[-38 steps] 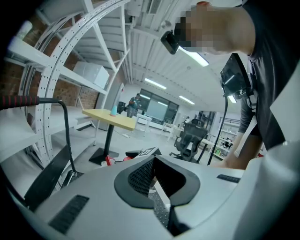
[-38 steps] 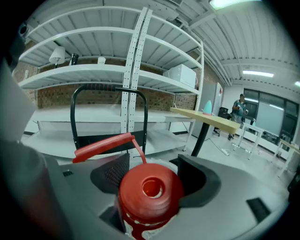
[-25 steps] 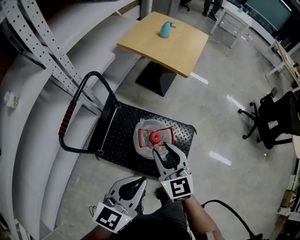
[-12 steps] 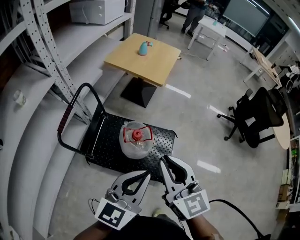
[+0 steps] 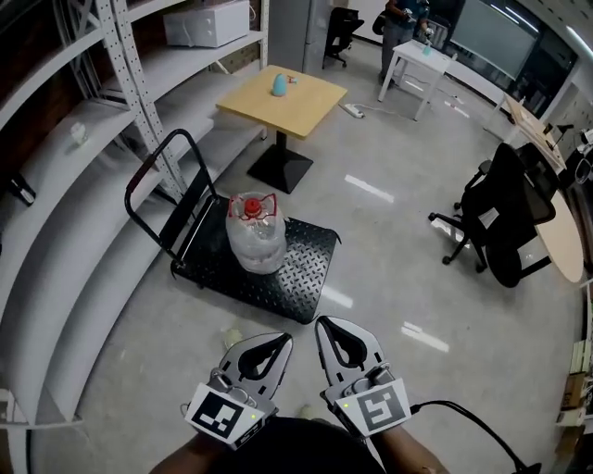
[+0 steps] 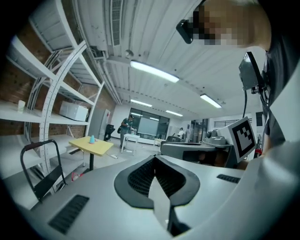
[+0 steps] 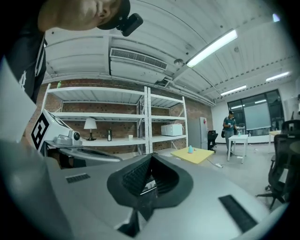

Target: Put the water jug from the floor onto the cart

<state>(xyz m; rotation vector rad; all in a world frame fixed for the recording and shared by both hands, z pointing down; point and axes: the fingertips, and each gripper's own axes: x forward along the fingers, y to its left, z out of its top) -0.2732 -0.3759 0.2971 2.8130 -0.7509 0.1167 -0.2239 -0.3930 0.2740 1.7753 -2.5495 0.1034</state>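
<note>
The clear water jug (image 5: 257, 237) with a red cap and red handle stands upright on the black deck of the cart (image 5: 301, 278), near its black push handle (image 5: 153, 194). My left gripper (image 5: 285, 339) and right gripper (image 5: 321, 322) hang side by side at the bottom of the head view, well back from the cart and apart from the jug. Both point level into the room. The left gripper (image 6: 155, 158) has its jaws together with nothing between them. The right gripper (image 7: 151, 157) is likewise shut and empty.
White metal shelving (image 5: 74, 222) runs along the left, close behind the cart. A yellow table (image 5: 283, 100) with a teal object (image 5: 279, 84) stands beyond it. A black office chair (image 5: 500, 218) is at the right, and a person (image 5: 400, 18) by a white table (image 5: 422, 60) far back.
The right gripper has let go of the jug's top, drawn back and up, and its jaws have closed. The left gripper rose alongside. The jug stays on the cart.
</note>
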